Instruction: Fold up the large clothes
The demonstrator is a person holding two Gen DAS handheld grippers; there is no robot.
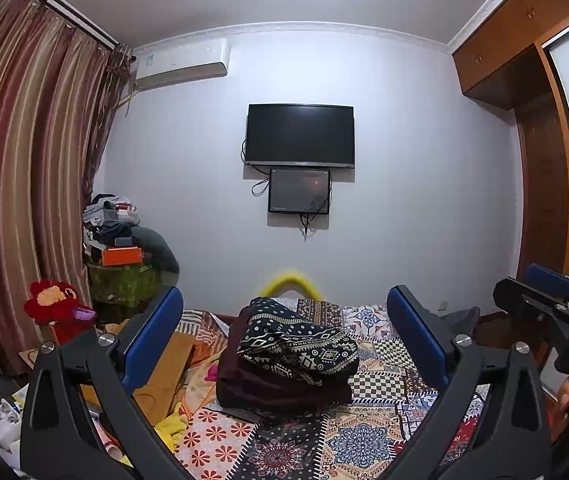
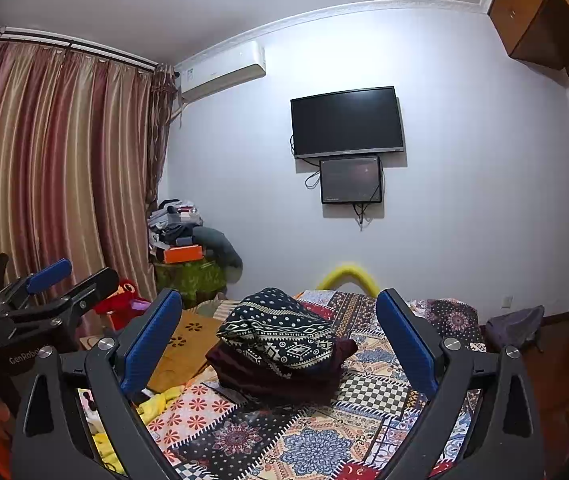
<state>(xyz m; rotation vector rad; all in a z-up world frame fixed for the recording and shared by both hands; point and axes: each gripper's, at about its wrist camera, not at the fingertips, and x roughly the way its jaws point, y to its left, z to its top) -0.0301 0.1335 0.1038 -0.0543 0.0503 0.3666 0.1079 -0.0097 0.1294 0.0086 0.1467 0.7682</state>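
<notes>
Patchwork bedspread (image 1: 380,436) covers the bed, and the folded clothes stack (image 1: 288,360) rests on it, ahead of and between the spread fingers of the left gripper (image 1: 284,324) and of the right gripper (image 2: 280,322); neither touches it.

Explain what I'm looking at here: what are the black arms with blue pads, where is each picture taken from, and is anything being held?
No robot here: a person carries a hand-held gripper in each hand, with a fisheye camera looking forward along its two blue-padded fingers. One picture is from the left gripper, the other from the right gripper; each also catches the other at its edge. Both stand open and hold nothing. Ahead, on the patchwork bed cover, lies a folded pile: a dark patterned garment on top of a maroon garment. A black TV hangs on the far wall.
</notes>
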